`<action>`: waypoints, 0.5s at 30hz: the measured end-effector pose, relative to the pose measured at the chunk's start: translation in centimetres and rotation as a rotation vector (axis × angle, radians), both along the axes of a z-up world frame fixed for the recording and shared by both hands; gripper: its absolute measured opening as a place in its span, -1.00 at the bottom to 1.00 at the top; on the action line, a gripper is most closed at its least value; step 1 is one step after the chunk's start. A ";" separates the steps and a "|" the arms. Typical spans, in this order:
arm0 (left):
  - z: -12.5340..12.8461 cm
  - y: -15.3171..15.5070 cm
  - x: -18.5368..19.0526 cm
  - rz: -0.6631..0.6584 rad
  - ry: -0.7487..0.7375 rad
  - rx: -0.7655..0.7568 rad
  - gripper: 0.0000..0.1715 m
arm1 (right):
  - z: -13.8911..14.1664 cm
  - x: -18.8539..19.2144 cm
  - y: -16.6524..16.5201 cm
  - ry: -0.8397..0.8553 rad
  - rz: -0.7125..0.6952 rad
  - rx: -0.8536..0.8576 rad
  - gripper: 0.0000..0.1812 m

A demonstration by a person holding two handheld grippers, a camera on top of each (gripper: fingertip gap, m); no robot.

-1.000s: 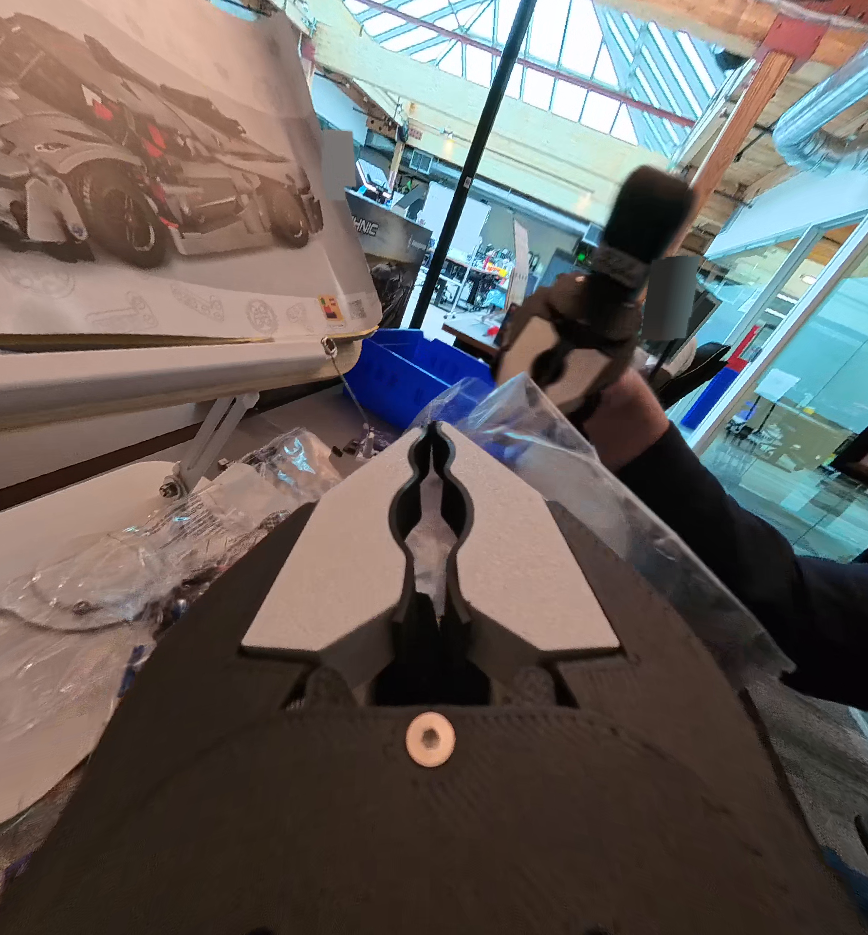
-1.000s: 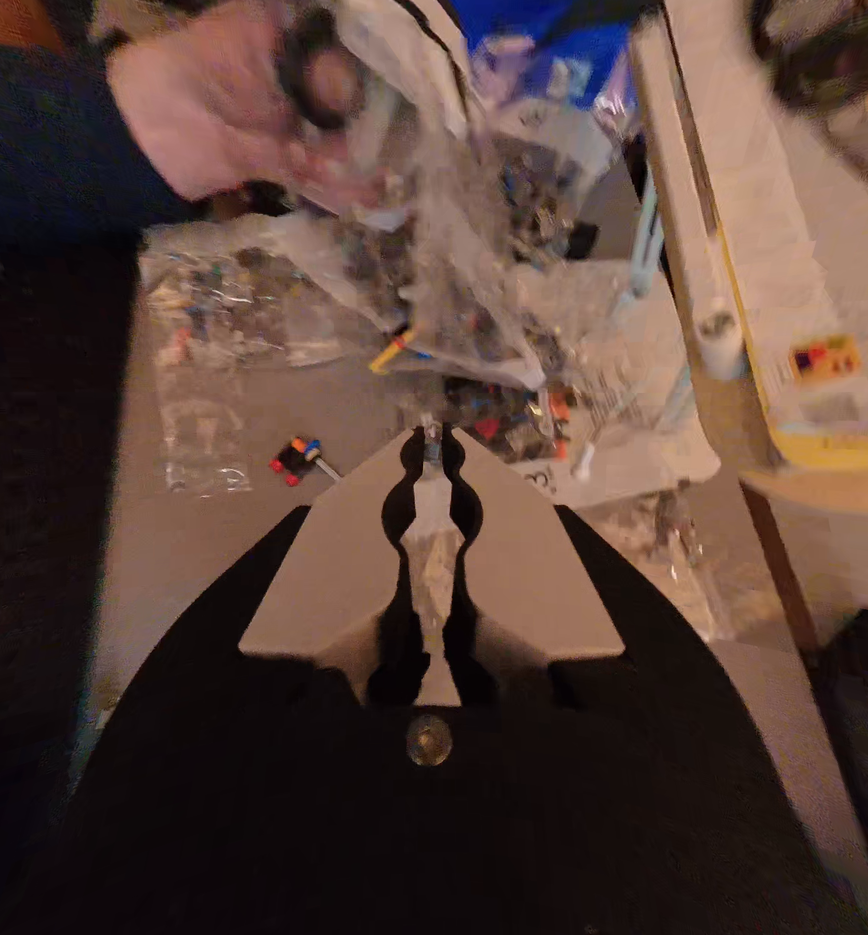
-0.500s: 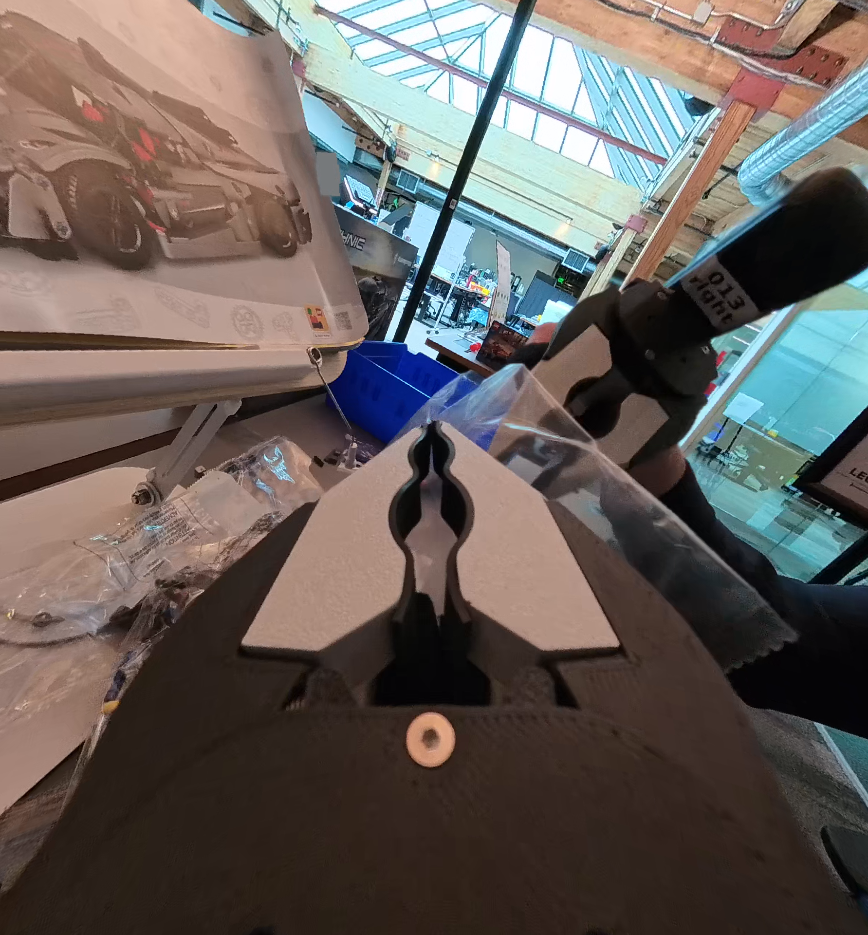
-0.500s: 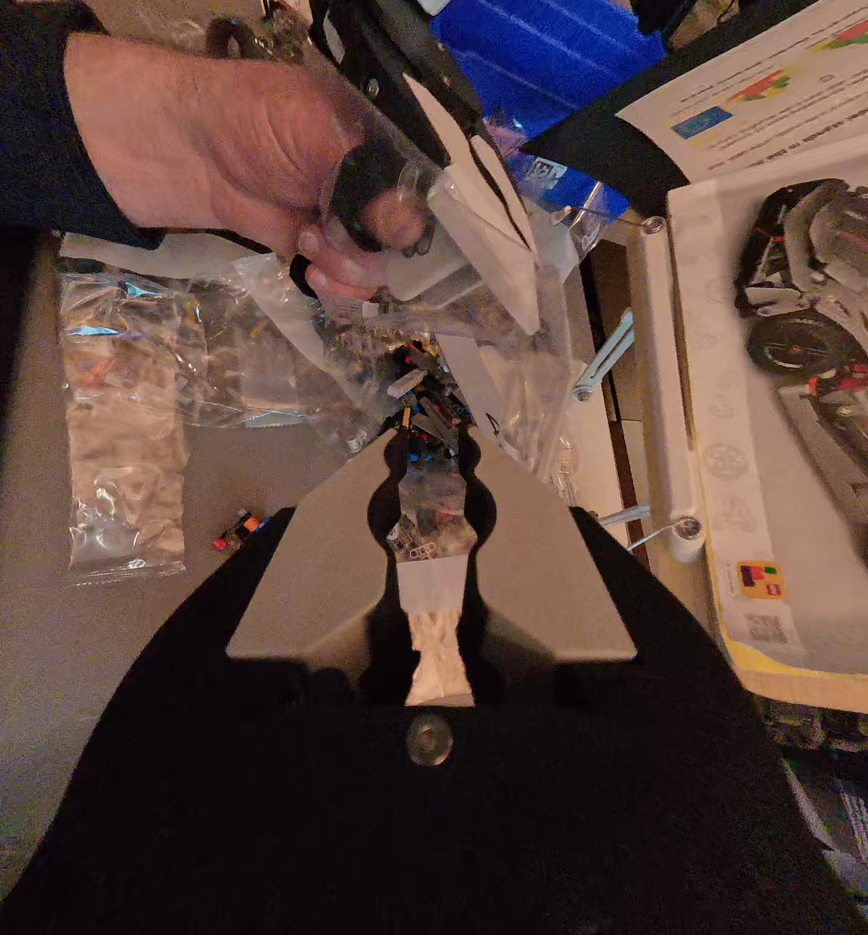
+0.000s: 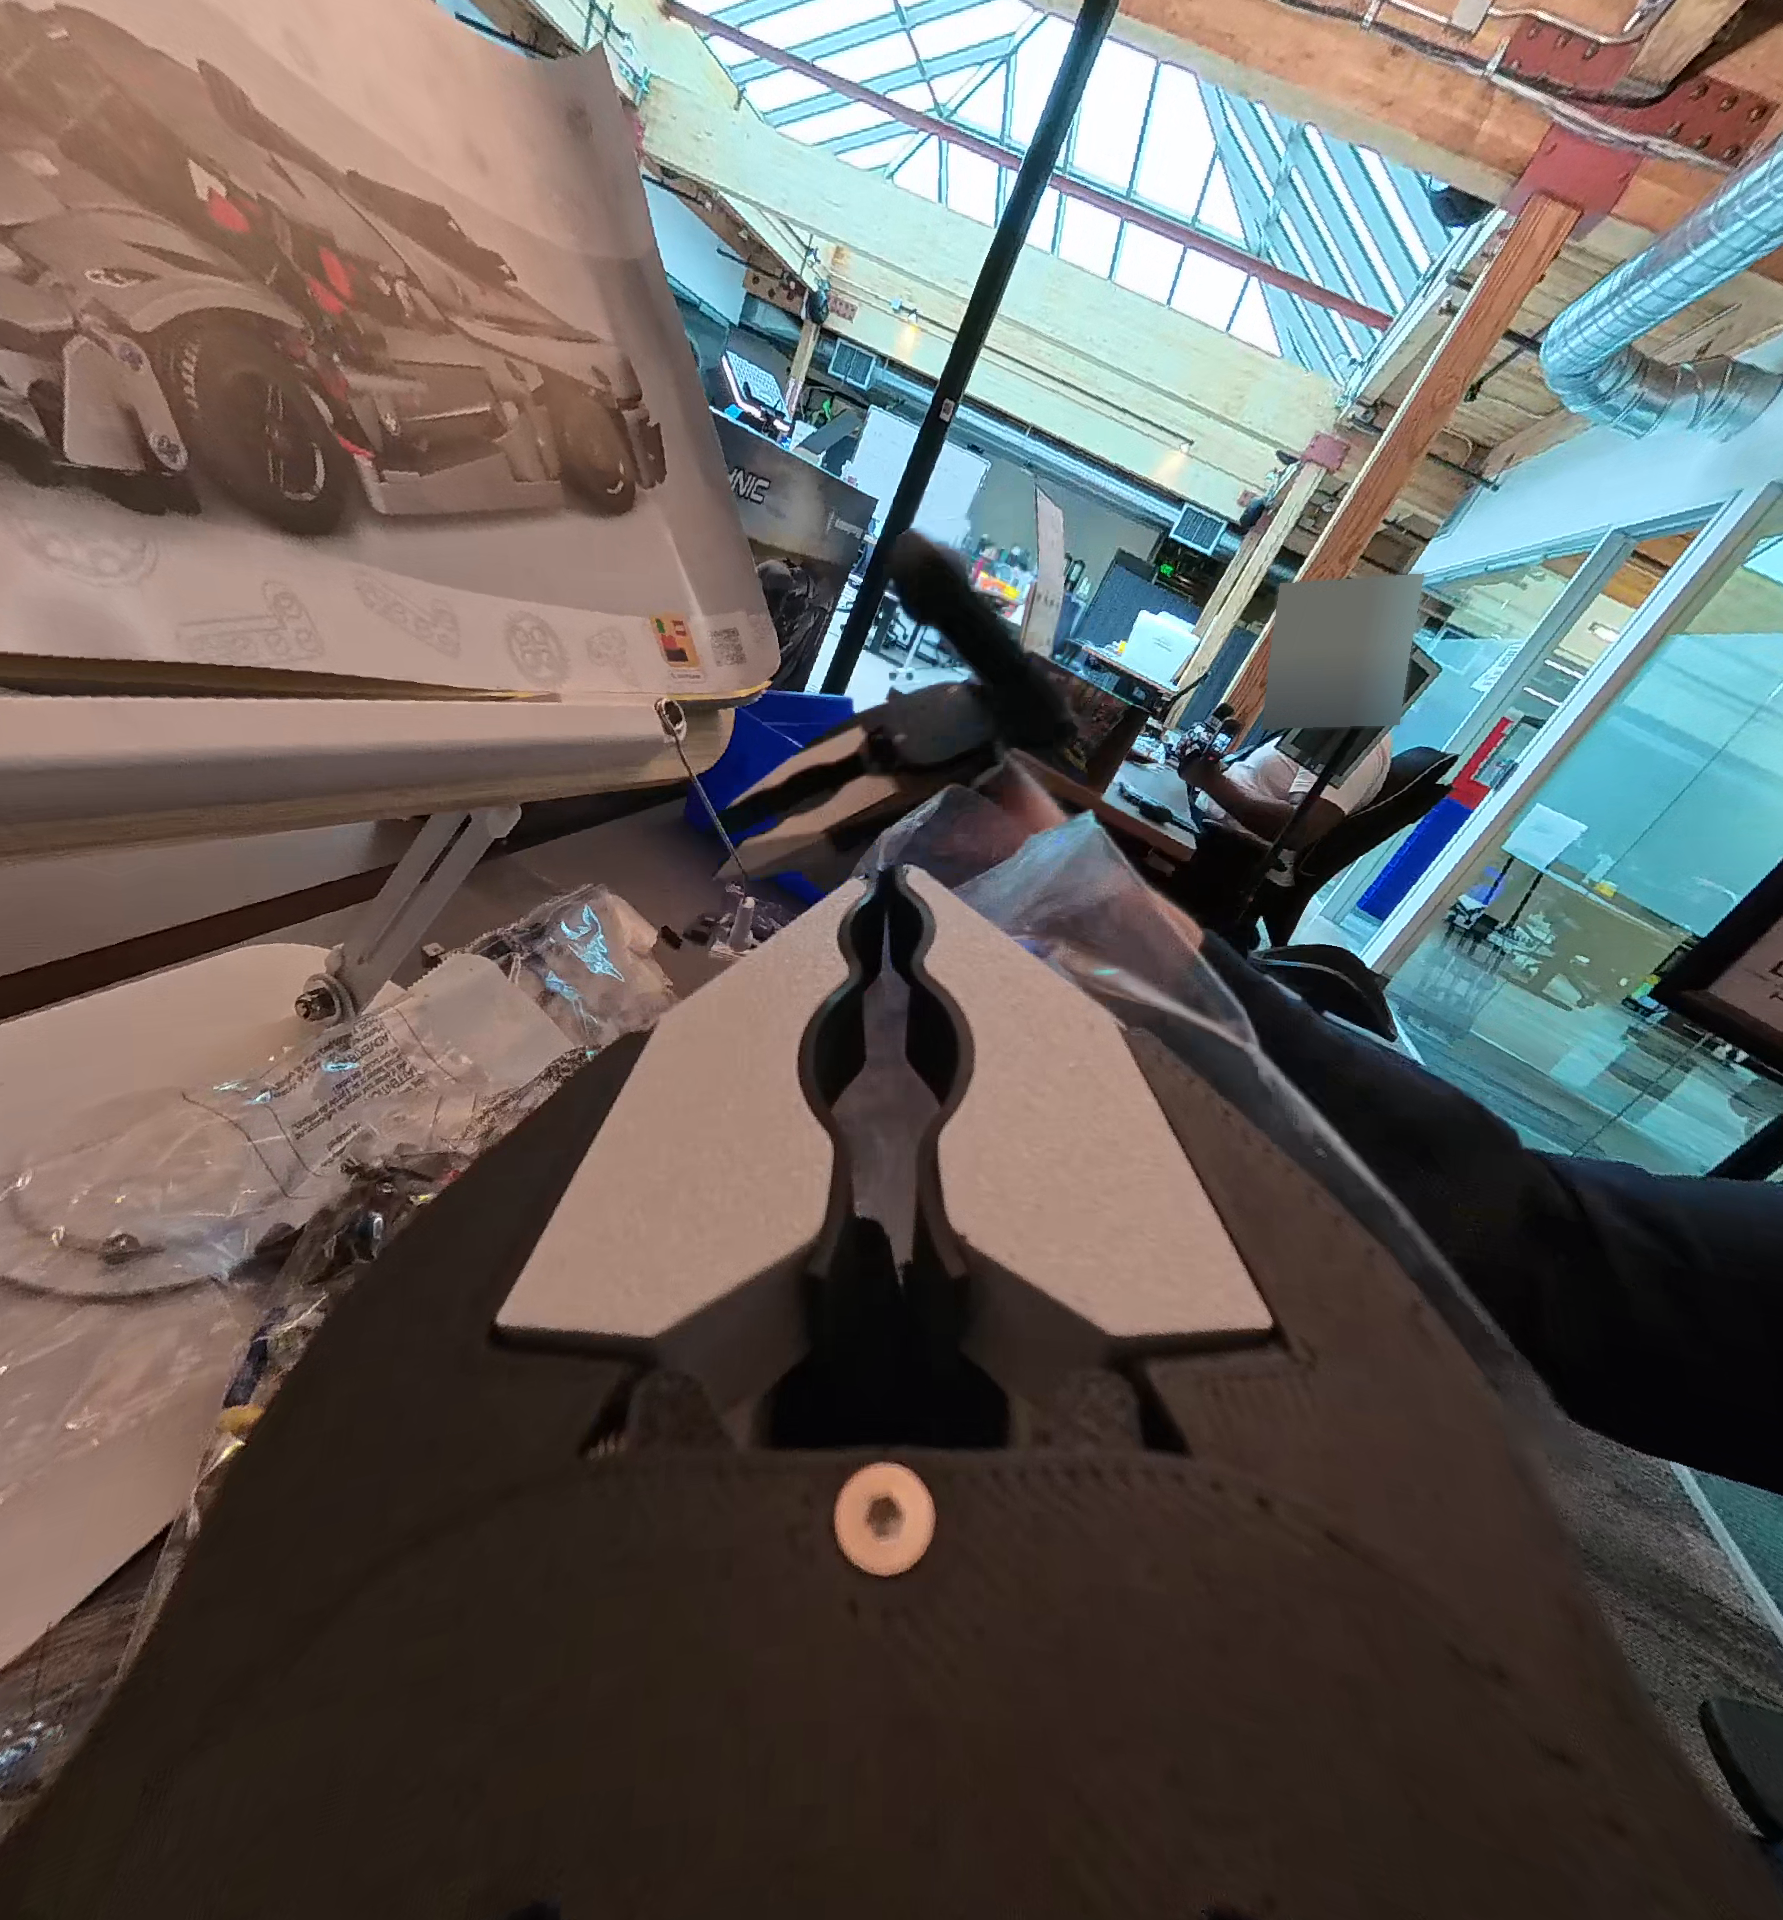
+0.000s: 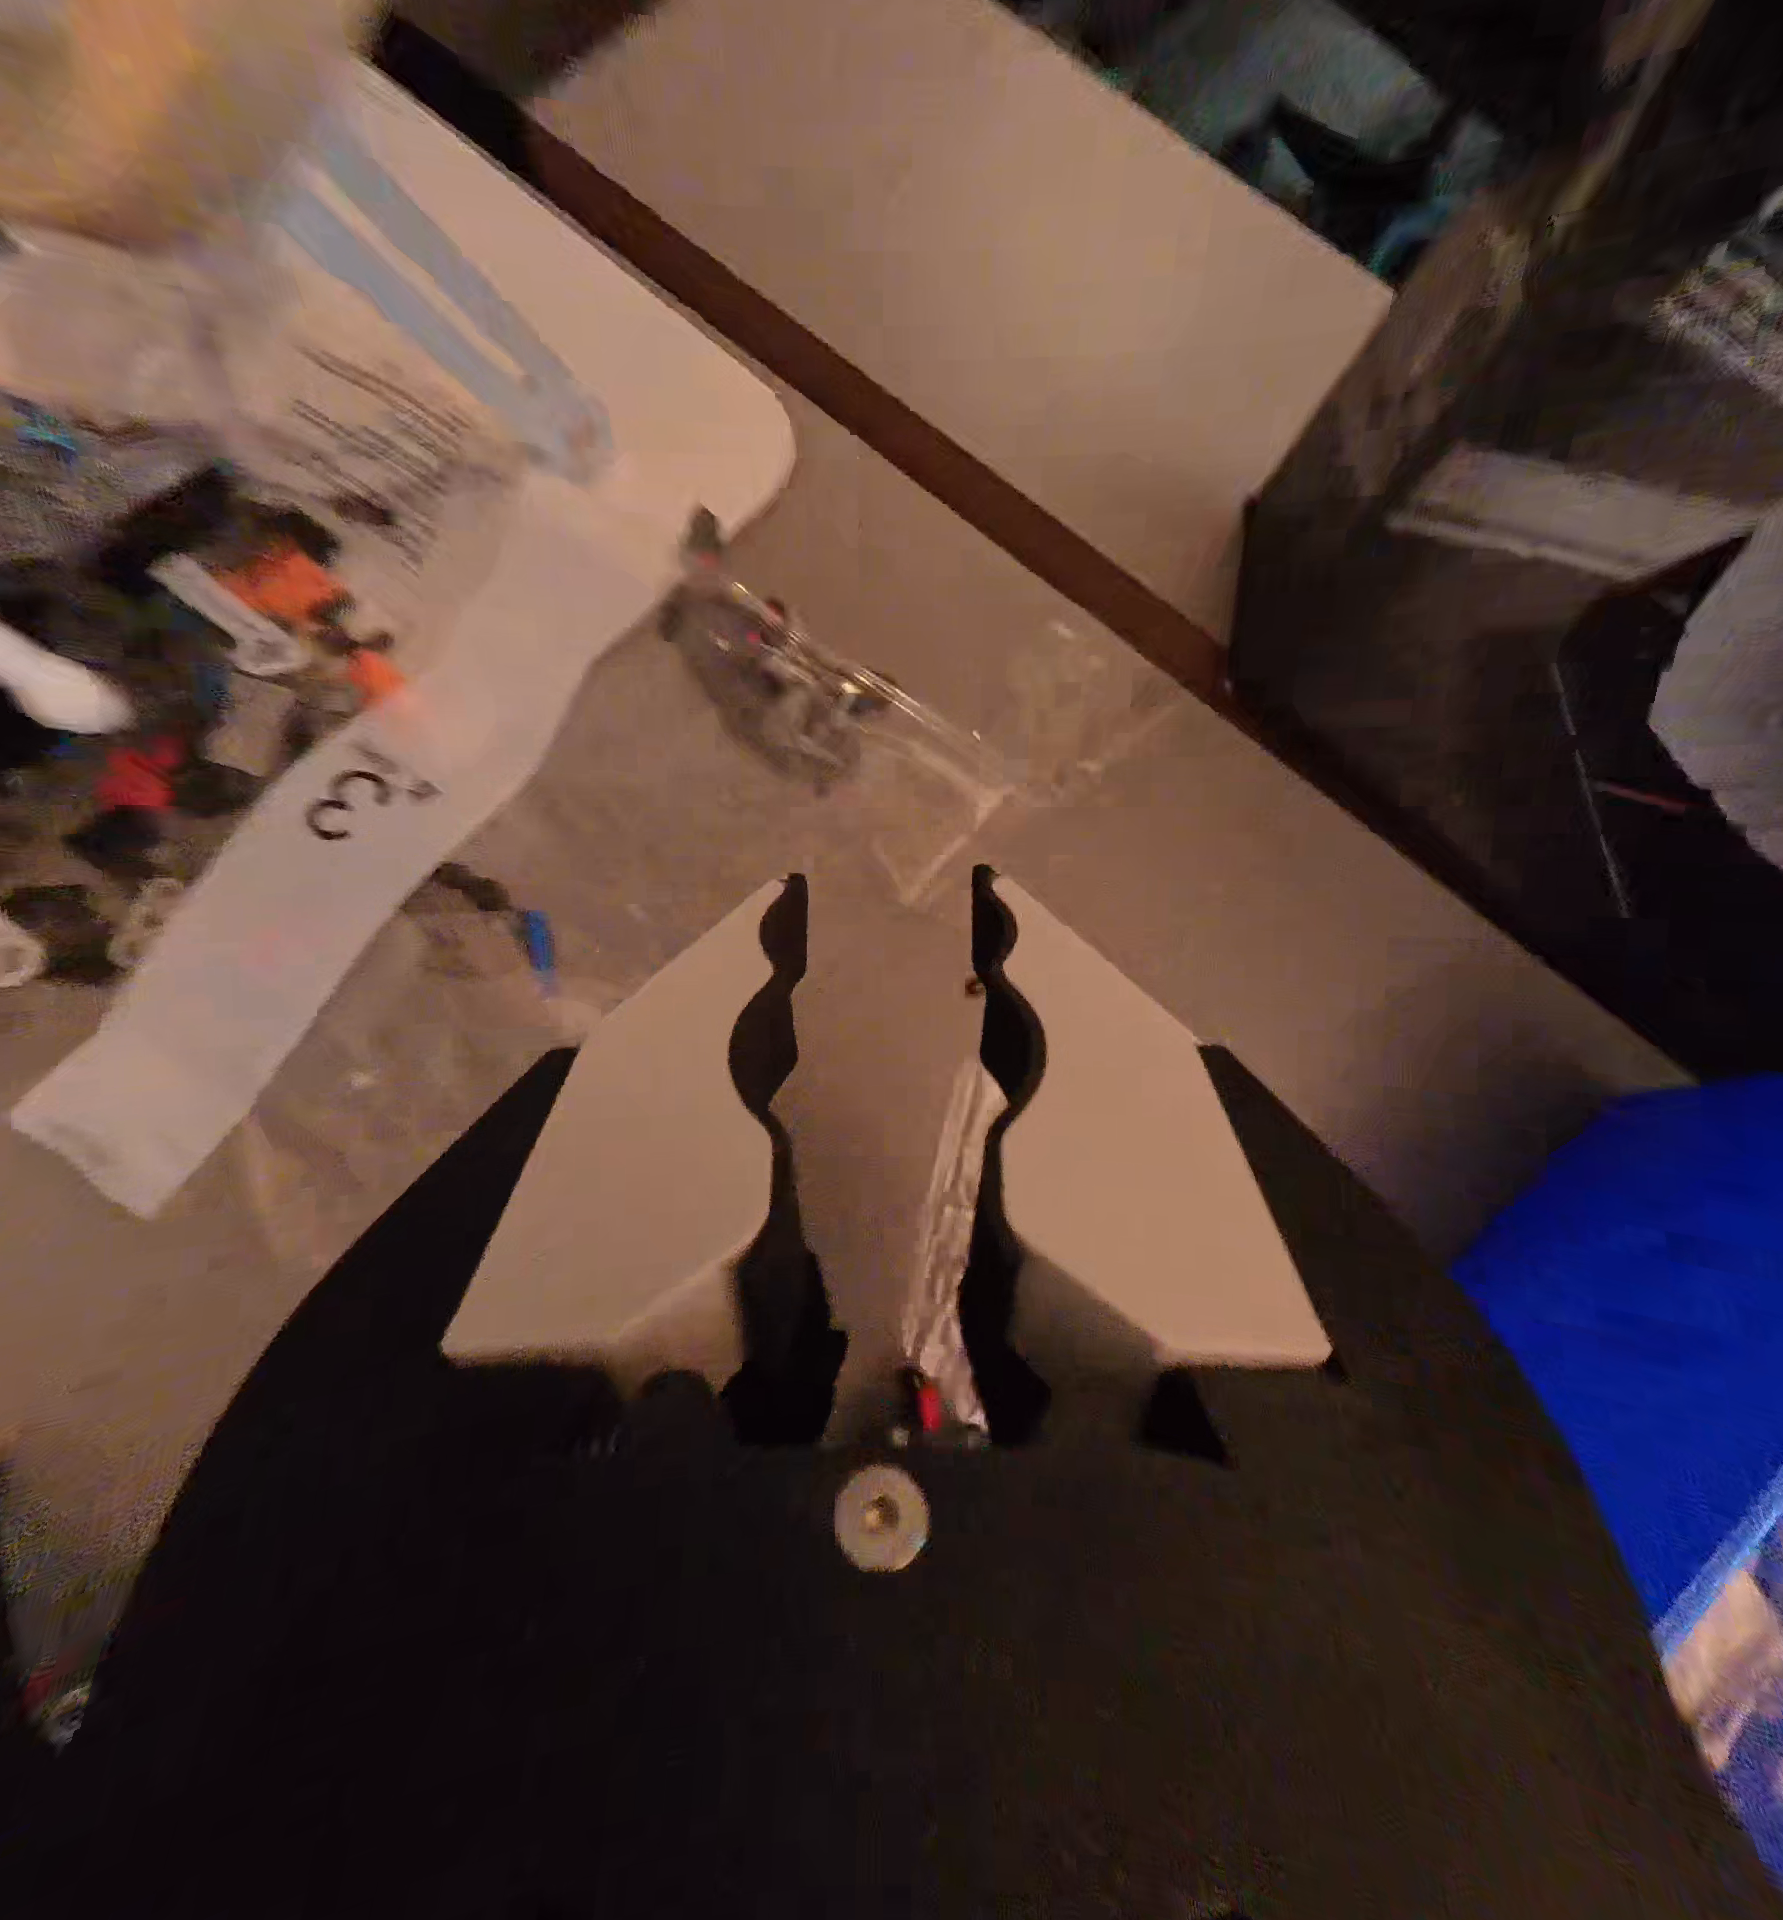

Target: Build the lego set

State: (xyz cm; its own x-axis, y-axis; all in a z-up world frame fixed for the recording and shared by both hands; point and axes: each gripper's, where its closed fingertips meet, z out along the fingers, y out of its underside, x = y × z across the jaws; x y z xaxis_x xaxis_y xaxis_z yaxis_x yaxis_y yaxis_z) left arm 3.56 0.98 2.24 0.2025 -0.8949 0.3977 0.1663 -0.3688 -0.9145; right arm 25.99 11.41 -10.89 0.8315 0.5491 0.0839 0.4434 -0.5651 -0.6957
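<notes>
My left gripper (image 5: 887, 883) is shut on a clear plastic bag (image 5: 1105, 935), which it holds up in the air with the bag trailing to the right. My right gripper (image 6: 887, 881) is open and points down at the grey table. A thin scrap of clear plastic (image 6: 944, 1216) lies against its right finger. It also shows in the left wrist view (image 5: 814, 795), just beyond the held bag and apart from it. Loose Lego pieces (image 6: 139, 707) lie in a blurred pile at the left, by a white numbered bag (image 6: 347, 810). A small clear bag of parts (image 6: 793, 686) lies just ahead of the right gripper.
The instruction booklet (image 5: 295, 343) rests on a white stand (image 5: 243, 748) whose base (image 6: 606, 395) is on the table. More clear bags (image 5: 347, 1091) lie below it. A blue bin (image 6: 1645, 1299) is at the right and a dark box (image 6: 1541, 416) beyond it.
My right gripper has opened, let go of the bag and swung away and down toward the table. My left gripper still holds the bag up.
</notes>
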 end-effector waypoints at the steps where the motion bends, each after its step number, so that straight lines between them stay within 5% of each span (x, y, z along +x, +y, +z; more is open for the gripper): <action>1: 0.0 0.0 0.0 0.001 0.002 0.001 -1.00 | -1.3 0.9 0.5 -0.057 -0.039 -0.020 -0.69; 9: 0.0 0.0 -0.1 0.001 0.001 0.001 -1.00 | -6.1 3.8 2.0 -0.146 -0.154 -0.143 -0.68; 15: 0.0 0.1 -0.3 0.005 0.001 0.000 -1.00 | -6.7 3.4 2.3 -0.112 -0.121 -0.155 -0.98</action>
State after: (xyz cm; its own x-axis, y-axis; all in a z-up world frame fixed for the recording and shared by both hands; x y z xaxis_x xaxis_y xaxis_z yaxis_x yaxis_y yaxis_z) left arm 3.30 1.12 2.20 0.2070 -0.8939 0.3977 0.1672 -0.3682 -0.9146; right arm 29.40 13.74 -17.63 0.8825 0.4590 0.1022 0.4353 -0.7151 -0.5469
